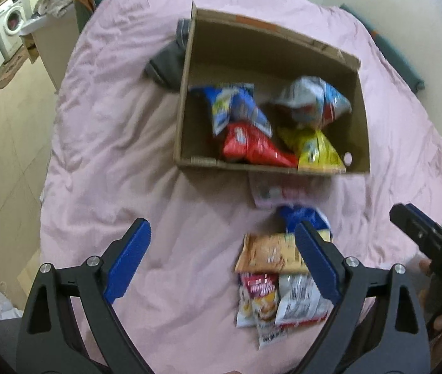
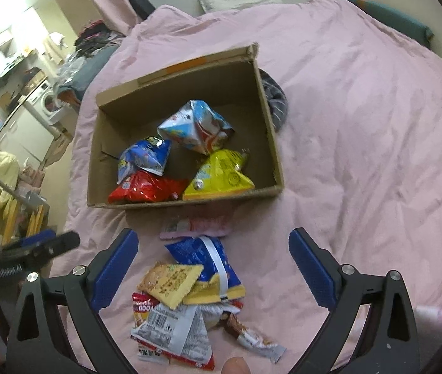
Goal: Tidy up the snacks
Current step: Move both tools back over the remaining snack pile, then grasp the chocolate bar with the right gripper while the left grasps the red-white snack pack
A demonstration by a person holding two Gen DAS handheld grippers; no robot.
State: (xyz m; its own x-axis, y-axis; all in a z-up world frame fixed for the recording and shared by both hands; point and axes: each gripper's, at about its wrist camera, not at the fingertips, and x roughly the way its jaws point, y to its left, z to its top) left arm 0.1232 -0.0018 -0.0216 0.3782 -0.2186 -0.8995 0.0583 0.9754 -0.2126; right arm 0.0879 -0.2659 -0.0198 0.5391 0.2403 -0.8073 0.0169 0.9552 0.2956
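Both your grippers gape empty: left gripper (image 1: 222, 261), right gripper (image 2: 213, 268). Cardboard box (image 2: 186, 204) sits mid-frame holding four bags; the loose snack pile (image 2: 189, 299) lies low centre, just below it. Packets overlap and look slick, so a pinch may drag neighbours or snag the pink bedcover (image 2: 361, 124); soft bedding could tip the box

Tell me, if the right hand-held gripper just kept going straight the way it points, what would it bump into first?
Probably the loose pile of snack packets on the pink bedspread, likely the blue packet lying between its open fingers. The cardboard box sits farther on. Depth is hard to judge through this lens.
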